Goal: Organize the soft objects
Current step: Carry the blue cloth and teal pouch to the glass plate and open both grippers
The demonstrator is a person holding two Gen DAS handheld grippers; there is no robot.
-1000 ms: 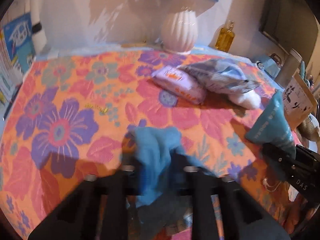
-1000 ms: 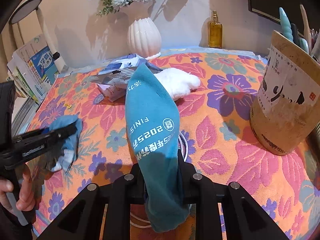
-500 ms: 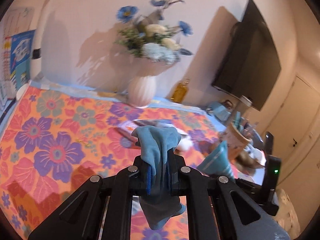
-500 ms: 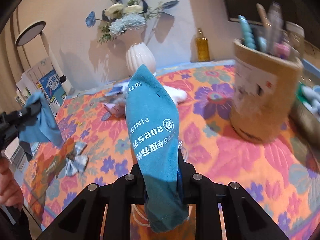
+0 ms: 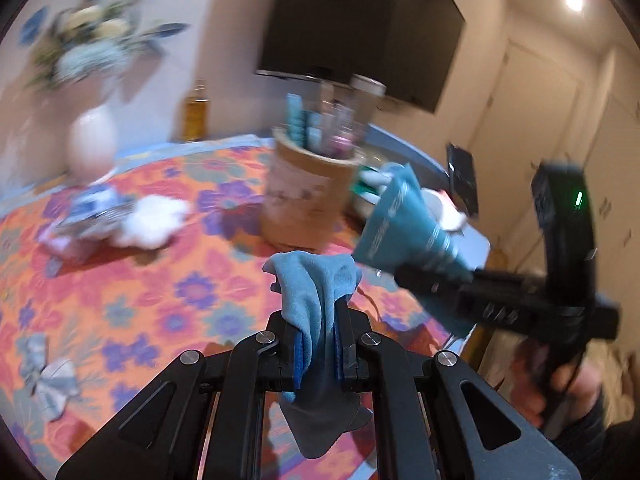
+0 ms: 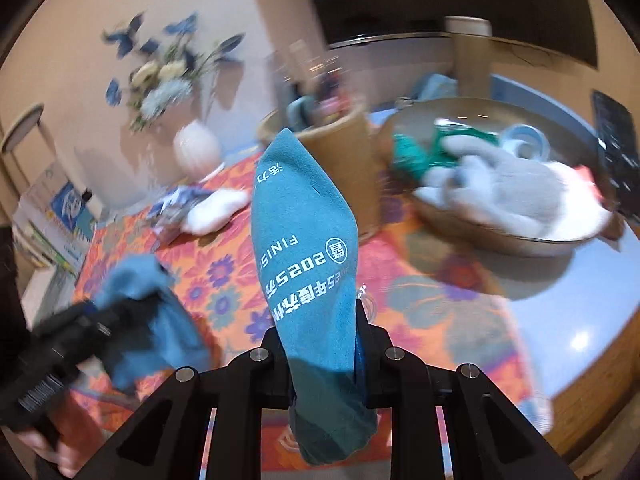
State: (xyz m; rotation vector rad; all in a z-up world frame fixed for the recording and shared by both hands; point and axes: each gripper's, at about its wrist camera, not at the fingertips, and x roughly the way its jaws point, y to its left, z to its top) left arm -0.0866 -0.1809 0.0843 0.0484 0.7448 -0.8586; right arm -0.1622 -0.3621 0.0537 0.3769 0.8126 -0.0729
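Observation:
My left gripper is shut on a light blue cloth that bunches above the pads and hangs below them. My right gripper is shut on a teal towel with white print, which stands up between its fingers. Both are held in the air over the flowered tablecloth. In the left wrist view the right gripper and its teal towel are to the right. In the right wrist view the left gripper and its blue cloth are at the lower left.
A wide bowl at the right holds grey and white soft things and something green. A cardboard tube holder stands mid-table. A white fluffy piece, a packet, a vase and a small bow lie to the left.
Both grippers have risen off the table and swung to the right, each still holding its cloth. The tube holder and the bowl have come into view; the vase has slid left.

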